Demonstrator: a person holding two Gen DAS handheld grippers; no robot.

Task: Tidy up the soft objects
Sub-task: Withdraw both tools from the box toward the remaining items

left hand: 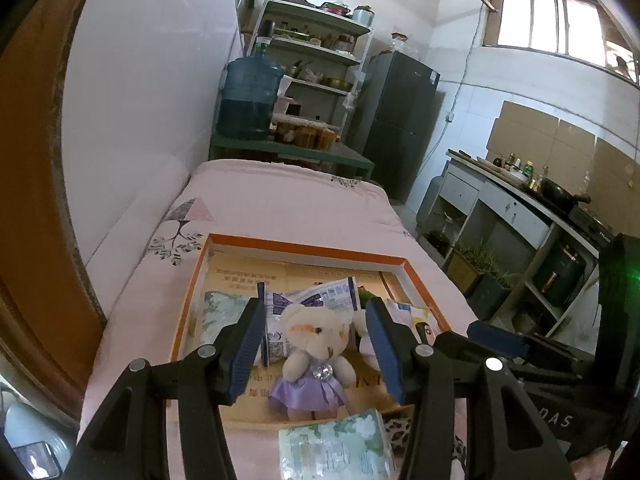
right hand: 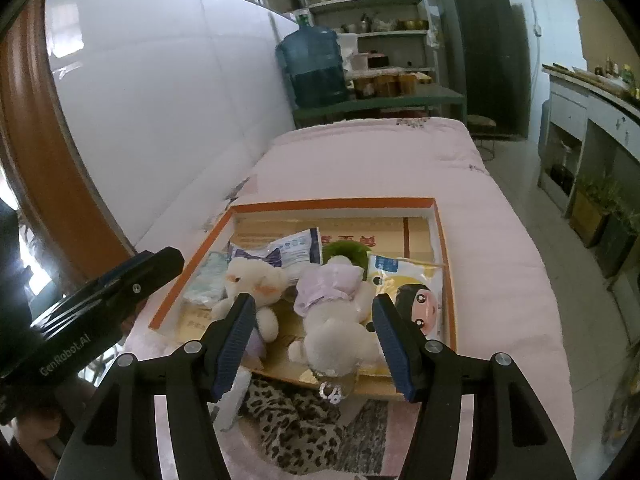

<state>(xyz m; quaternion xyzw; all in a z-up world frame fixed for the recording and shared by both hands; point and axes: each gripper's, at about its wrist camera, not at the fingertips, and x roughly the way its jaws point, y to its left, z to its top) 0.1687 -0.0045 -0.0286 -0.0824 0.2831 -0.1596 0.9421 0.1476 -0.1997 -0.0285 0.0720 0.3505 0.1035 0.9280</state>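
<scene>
The cream plush bear in a lilac satin dress point(left hand: 310, 364) sits low centre in the left view, inside the orange-rimmed cardboard tray point(left hand: 308, 242) on the bed. It looks light and squashy; grip the torso. Left tool point(left hand: 316, 350) and right tool point(right hand: 316, 344) both gape, empty.

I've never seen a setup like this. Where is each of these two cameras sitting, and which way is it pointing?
Left wrist view: sits on the left gripper, looking forward along its open fingers at a bear in a purple dress lying in the orange-rimmed box; the right gripper shows at the right edge.
Right wrist view: sits on the right gripper, looking along its open fingers at a second white bear; the left gripper shows at the left edge.
Shared: box, both bears, pink bed, water jug.
</scene>
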